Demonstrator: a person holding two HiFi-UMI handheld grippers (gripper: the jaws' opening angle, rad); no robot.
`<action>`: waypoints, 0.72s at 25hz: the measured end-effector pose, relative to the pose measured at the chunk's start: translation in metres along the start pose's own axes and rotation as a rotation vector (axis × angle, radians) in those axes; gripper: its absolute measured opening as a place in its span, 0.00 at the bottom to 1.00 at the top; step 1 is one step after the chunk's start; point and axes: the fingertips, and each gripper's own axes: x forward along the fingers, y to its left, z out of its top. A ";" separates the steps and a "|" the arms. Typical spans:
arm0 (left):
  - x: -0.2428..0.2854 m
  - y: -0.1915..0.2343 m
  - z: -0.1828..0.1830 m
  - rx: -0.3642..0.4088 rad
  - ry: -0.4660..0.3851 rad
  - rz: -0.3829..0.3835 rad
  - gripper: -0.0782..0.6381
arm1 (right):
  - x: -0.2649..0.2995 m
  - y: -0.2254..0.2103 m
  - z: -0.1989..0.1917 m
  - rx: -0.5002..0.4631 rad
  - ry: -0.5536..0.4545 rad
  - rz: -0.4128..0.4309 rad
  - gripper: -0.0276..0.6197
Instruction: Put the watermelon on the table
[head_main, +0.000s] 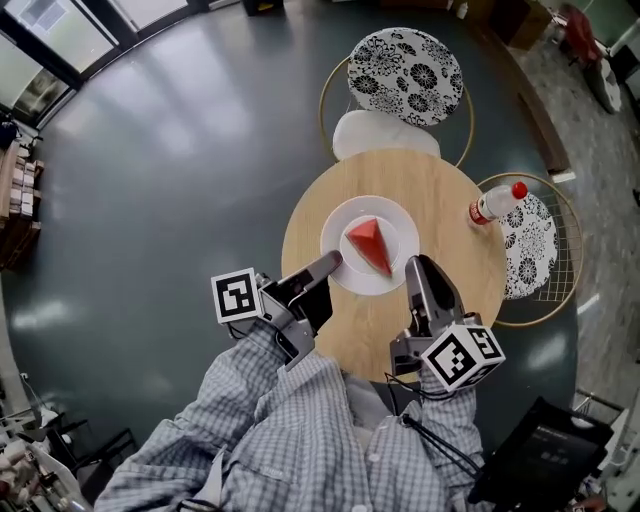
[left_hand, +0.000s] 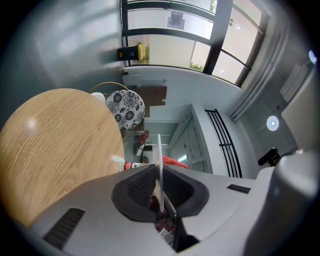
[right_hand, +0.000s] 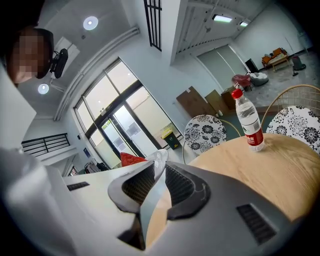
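Observation:
A red watermelon wedge (head_main: 369, 243) lies on a white plate (head_main: 348, 278) over the middle of the round wooden table (head_main: 455, 290). My left gripper (head_main: 332, 262) is shut on the plate's left rim, and my right gripper (head_main: 414, 266) is shut on its right rim. In the left gripper view the plate (left_hand: 160, 155) runs edge-on between the jaws of the left gripper (left_hand: 159, 186), with the wedge (left_hand: 173, 161) just beyond. In the right gripper view the plate's rim (right_hand: 159, 161) is pinched by the right gripper (right_hand: 158, 181), with the wedge (right_hand: 130, 159) to its left. Whether the plate rests on the table I cannot tell.
A clear bottle with a red cap (head_main: 495, 203) stands near the table's right edge. Two wire chairs with floral cushions (head_main: 405, 62) (head_main: 531, 245) stand at the far side and the right. Dark floor surrounds the table. A black device (head_main: 540, 455) sits at lower right.

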 end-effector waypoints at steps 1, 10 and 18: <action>0.001 0.002 0.004 -0.003 -0.002 0.003 0.16 | 0.005 -0.001 0.000 0.000 0.009 -0.003 0.16; 0.019 0.034 0.046 -0.020 -0.009 0.023 0.16 | 0.055 -0.023 -0.001 -0.009 0.066 -0.032 0.16; 0.036 0.074 0.076 -0.027 0.012 0.054 0.16 | 0.095 -0.056 -0.017 0.079 0.113 -0.073 0.16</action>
